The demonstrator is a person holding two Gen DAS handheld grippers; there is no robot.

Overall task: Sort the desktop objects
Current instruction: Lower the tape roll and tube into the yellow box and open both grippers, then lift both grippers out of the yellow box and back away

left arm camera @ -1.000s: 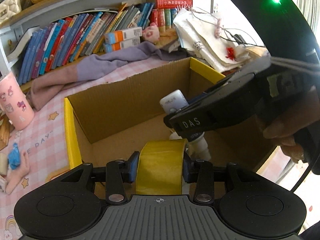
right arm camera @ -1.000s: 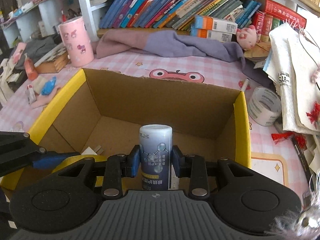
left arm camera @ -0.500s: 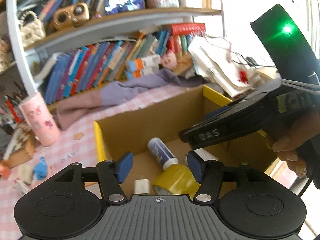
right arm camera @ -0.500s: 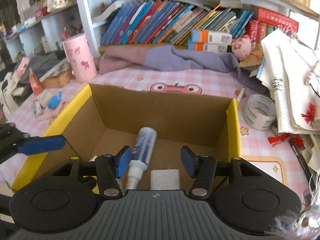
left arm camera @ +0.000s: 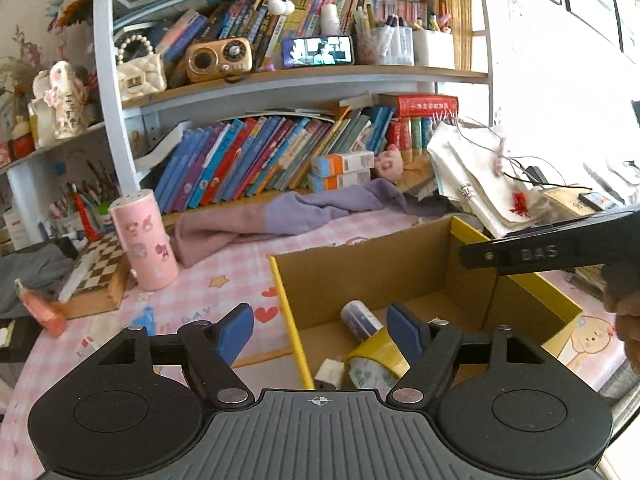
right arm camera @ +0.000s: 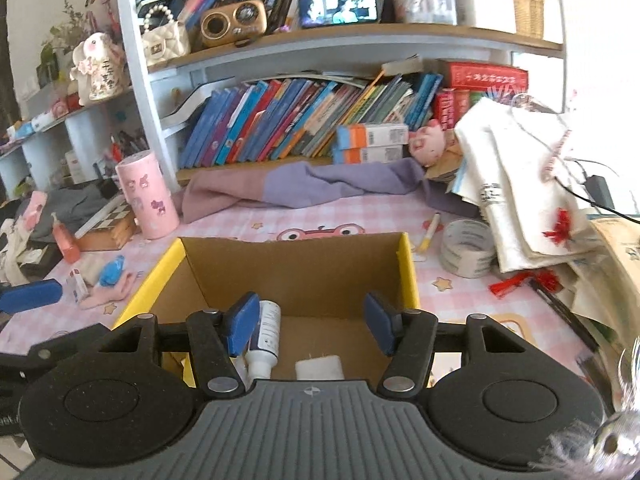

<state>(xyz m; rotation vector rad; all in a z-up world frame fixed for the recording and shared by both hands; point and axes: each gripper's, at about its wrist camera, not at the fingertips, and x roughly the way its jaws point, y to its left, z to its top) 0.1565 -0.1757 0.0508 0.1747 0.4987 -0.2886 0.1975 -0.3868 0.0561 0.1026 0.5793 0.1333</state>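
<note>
A cardboard box with yellow rims (left arm camera: 400, 272) (right arm camera: 296, 268) stands on the pink checked desk. Inside lie a yellow tape roll (left arm camera: 374, 362), a dark-blue and white bottle (left arm camera: 360, 320) (right arm camera: 266, 336) on its side and a small white block (left arm camera: 330, 372) (right arm camera: 320, 368). My left gripper (left arm camera: 320, 330) hangs above the box's left rim, jaws opening, nothing between them. My right gripper (right arm camera: 312, 322) hovers over the box's near side, jaws opening and empty; the bottle lies below its left finger. The right gripper's black arm (left arm camera: 552, 252) crosses the left wrist view.
A pink cylinder cup (left arm camera: 144, 240) (right arm camera: 148, 196), chessboard box (right arm camera: 108, 224), purple cloth (right arm camera: 300, 184) and bookshelf (left arm camera: 280, 156) stand behind. A white tape roll (right arm camera: 468, 248), yellow pen (right arm camera: 428, 232), red clip (right arm camera: 512, 284) and paper pile (right arm camera: 520, 184) lie right. Small items (right arm camera: 104, 280) lie left.
Both grippers let go: the yellow tape roll and the bottle dropped into the box. Both jaws spread and both hands rose and pulled back, showing more of the shelves.
</note>
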